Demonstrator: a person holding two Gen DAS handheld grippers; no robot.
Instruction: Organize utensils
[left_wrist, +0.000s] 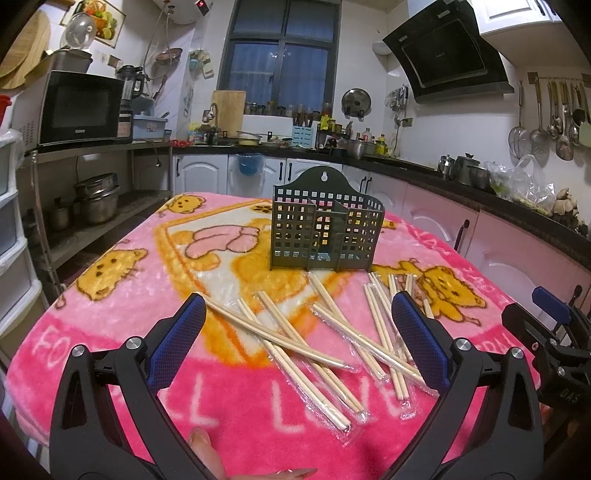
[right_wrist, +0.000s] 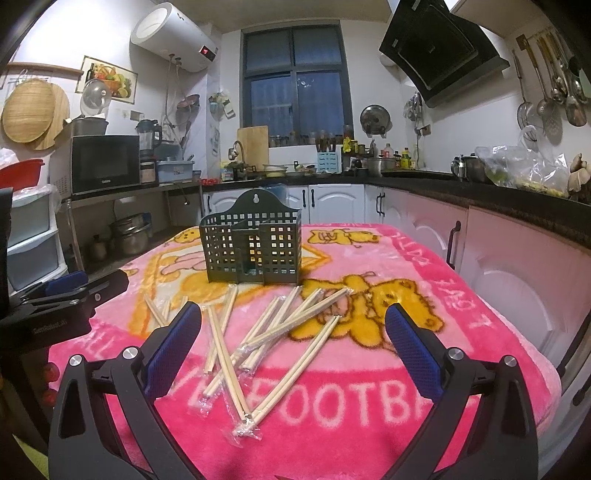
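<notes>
The pink blanket (left_wrist: 236, 402) over the table looks plush, fuzzy cloth. Pale bare-wood chopsticks (left_wrist: 280, 332) lie in clear, crinkly, glossy plastic sleeves. The far utensil holder (left_wrist: 327, 229) is dark matt perforated plastic. Blue gripper pads (right_wrist: 413, 345) look textured, rubbery.

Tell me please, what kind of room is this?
Most likely a home kitchen: a range hood hangs on the wall, a microwave stands on a shelf, and ladles hang from a rail. The table is covered with a pink blanket.
</notes>
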